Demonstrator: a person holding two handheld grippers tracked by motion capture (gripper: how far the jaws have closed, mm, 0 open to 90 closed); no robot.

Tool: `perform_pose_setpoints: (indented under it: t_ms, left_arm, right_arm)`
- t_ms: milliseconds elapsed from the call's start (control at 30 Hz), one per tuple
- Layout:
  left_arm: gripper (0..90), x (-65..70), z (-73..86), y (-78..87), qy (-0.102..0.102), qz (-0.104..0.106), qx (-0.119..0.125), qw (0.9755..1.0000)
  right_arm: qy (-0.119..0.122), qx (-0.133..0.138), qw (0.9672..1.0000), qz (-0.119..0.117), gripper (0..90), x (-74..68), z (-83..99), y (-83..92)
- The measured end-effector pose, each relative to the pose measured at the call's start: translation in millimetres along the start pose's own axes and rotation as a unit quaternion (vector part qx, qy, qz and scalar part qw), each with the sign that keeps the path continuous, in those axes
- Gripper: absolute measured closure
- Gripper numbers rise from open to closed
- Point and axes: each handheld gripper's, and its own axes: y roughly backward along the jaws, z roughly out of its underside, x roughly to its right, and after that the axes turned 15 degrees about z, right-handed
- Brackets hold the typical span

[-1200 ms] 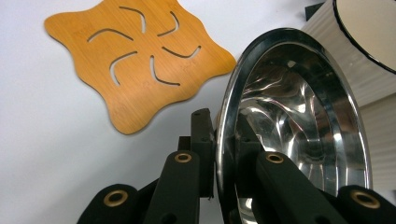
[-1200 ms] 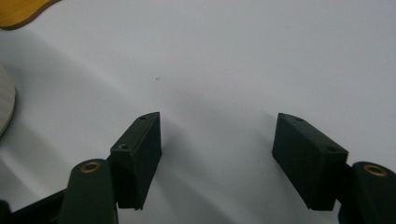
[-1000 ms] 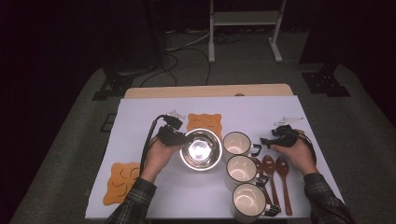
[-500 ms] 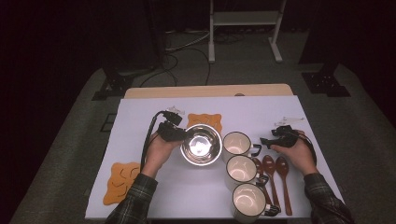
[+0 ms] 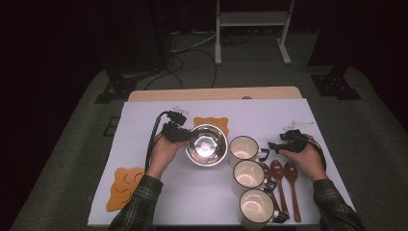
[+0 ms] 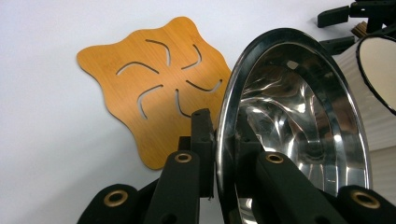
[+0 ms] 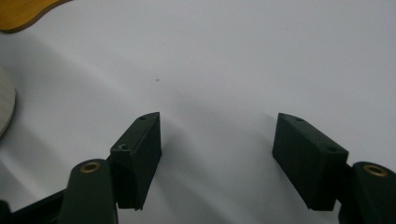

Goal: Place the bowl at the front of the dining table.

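Note:
My left gripper (image 5: pixel 186 137) is shut on the left rim of a shiny steel bowl (image 5: pixel 207 144). The bowl is tilted, and its far edge overlaps an orange wooden trivet (image 5: pixel 211 121). In the left gripper view the two jaws of the left gripper (image 6: pixel 222 135) clamp the thin rim of the bowl (image 6: pixel 299 116), with the trivet (image 6: pixel 154 88) lying flat behind it. My right gripper (image 5: pixel 272 145) rests on the table at the right and points left toward the mugs. In the right gripper view the right gripper (image 7: pixel 217 126) stands open over bare white cover.
Three white mugs (image 5: pixel 243 147) (image 5: pixel 248 173) (image 5: pixel 255 207) stand in a row right of the bowl. Three wooden spoons (image 5: pixel 277 169) lie beside them under the right hand. A second orange trivet (image 5: pixel 122 187) lies at the near left. A white cover (image 5: pixel 144 120) lies over the table.
The left gripper and the bowl have shifted slightly toward the far trivet. The right gripper has kept still.

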Motion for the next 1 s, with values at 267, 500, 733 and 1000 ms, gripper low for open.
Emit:
perform_pose_setpoints:
  t_ms: [267, 500, 733, 1000]
  left_arm:
    - [83.1, -7.2, -4.0, -1.6, 0.004, -0.001, 0.003, 1.0]
    - [83.1, -15.5, -6.3, -2.9, 0.01, -0.003, 0.009, 0.9999]
    - [83.1, -23.9, -7.9, -5.1, 0.02, -0.005, 0.018, 0.9996]
    - [83.0, -29.1, -14.0, -6.3, 0.024, -0.012, 0.028, 0.9992]
  right_arm:
    - [0.0, 0.0, 1.0, 0.0, 30.6, -0.1, 0.3, 0.1]
    - [0.0, 0.001, 1.0, 0.0, 30.6, -0.1, 0.3, 0.1]
    - [0.0, 0.001, 1.0, 0.0, 30.6, 0.1, 0.3, 0.0]
    - [0.0, 0.001, 1.0, 0.0, 30.6, 0.0, 0.3, 0.1]
